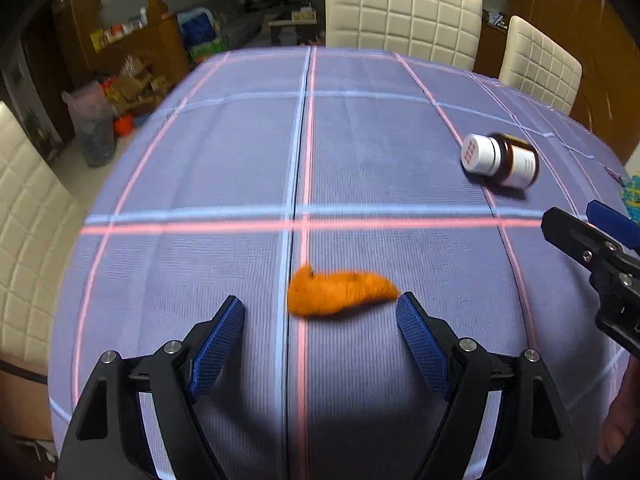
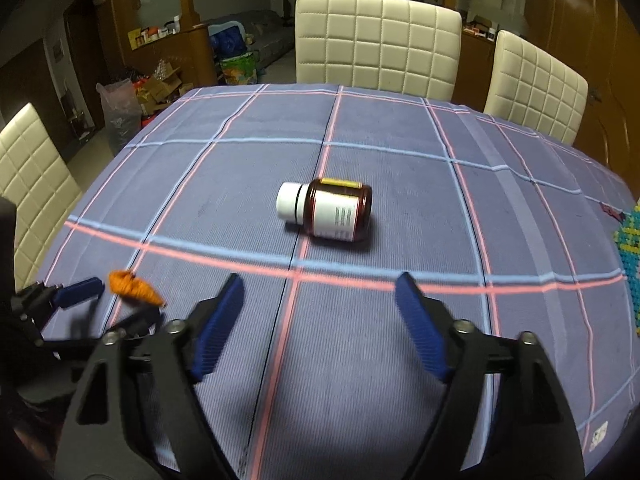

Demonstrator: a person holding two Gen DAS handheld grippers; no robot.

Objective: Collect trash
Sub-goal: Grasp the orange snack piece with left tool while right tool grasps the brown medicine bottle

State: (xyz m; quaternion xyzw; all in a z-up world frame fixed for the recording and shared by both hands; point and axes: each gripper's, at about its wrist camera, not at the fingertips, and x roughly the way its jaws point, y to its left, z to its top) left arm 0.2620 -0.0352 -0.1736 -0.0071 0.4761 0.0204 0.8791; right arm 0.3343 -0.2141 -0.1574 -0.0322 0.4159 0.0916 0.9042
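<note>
left view: left gripper jaws wide, holding nothing, orange scrap lies just ahead mid-counter | right view: right gripper jaws wide, empty; brown bottle on its side, mid-counter | progress: nothing picked up yet, both left

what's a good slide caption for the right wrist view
Open right gripper aimed at a brown pill bottle lying on its side on the plaid tablecloth.
</note>
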